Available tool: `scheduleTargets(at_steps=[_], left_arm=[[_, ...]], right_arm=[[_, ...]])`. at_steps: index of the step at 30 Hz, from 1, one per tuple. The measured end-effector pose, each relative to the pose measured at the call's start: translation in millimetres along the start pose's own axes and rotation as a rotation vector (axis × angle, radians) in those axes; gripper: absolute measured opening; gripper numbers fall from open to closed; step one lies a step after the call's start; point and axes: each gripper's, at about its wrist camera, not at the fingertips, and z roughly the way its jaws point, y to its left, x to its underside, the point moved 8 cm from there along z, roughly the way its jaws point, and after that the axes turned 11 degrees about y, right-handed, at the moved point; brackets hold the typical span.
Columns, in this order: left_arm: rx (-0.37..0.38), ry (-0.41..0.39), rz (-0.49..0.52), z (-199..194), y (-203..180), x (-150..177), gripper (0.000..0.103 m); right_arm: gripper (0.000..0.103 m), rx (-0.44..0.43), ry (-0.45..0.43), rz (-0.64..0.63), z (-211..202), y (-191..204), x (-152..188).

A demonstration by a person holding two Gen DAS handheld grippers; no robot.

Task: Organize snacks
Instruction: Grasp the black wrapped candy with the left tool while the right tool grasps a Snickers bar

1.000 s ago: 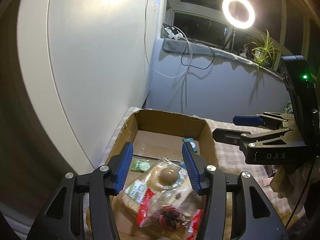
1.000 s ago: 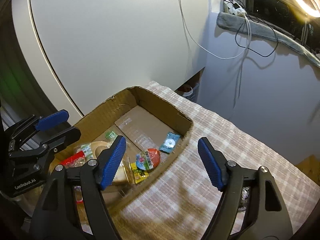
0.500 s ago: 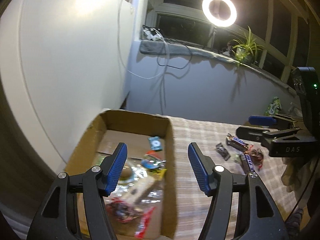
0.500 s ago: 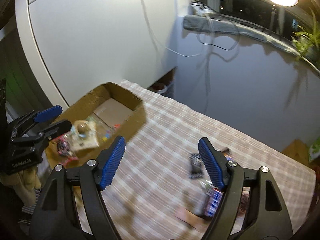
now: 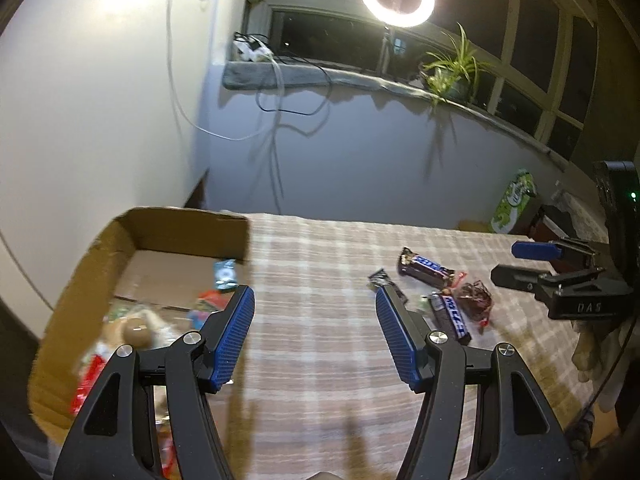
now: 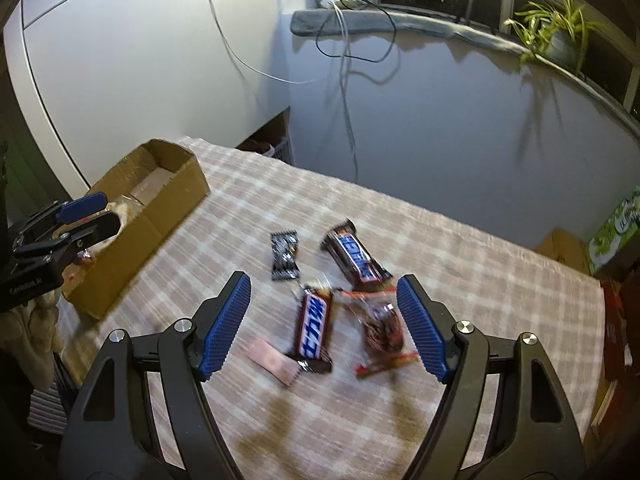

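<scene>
A cardboard box (image 5: 76, 276) at the table's left holds several wrapped snacks; it also shows in the right wrist view (image 6: 160, 208). Loose on the checked cloth lie two Snickers bars (image 6: 356, 258) (image 6: 314, 328), a small black packet (image 6: 284, 256), a clear red-trimmed packet (image 6: 382, 330) and a pink wafer packet (image 6: 274, 362). My right gripper (image 6: 322, 326) is open and empty, above the nearer bar and the red-trimmed packet. My left gripper (image 5: 314, 338) is open and empty over bare cloth, between the box and the loose snacks.
The checked tablecloth (image 6: 460, 264) covers the table. A green bag (image 5: 514, 202) and a dark box (image 5: 550, 220) stand beyond the far right edge. A white wall panel (image 5: 80, 120) runs behind the box. Cables hang from the window ledge (image 6: 348, 24).
Both grippers have swung right, away from the box and towards the loose snacks. The right gripper now hovers over them. Both stay open and empty.
</scene>
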Motion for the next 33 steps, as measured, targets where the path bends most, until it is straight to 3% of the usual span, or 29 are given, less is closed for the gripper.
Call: scheduleTargets(at_steps=[7,12,17,25,33], left_arm=[[0.036,0.047,0.019,28,-28,-2,0.063],[0.058,0.092,0.021,50,-41,-2,0.055],[0.085,0.135,0.015,75,-50,-4,0.048],[0.107,0.204,0.012,116,-68,-9,0.048],[0.085,0.262,0.016,147,-76,-7,0.041]], right_arm=[[0.078,-0.029,0.022,-0.009,12,1,17],[0.078,-0.062,0.041,-0.015,25,4,24],[0.062,-0.11,0.07,-0.014,43,8,28],[0.044,-0.123,0.111,-0.018,69,11,31],[0.044,-0.127,0.12,-0.005,79,8,29]])
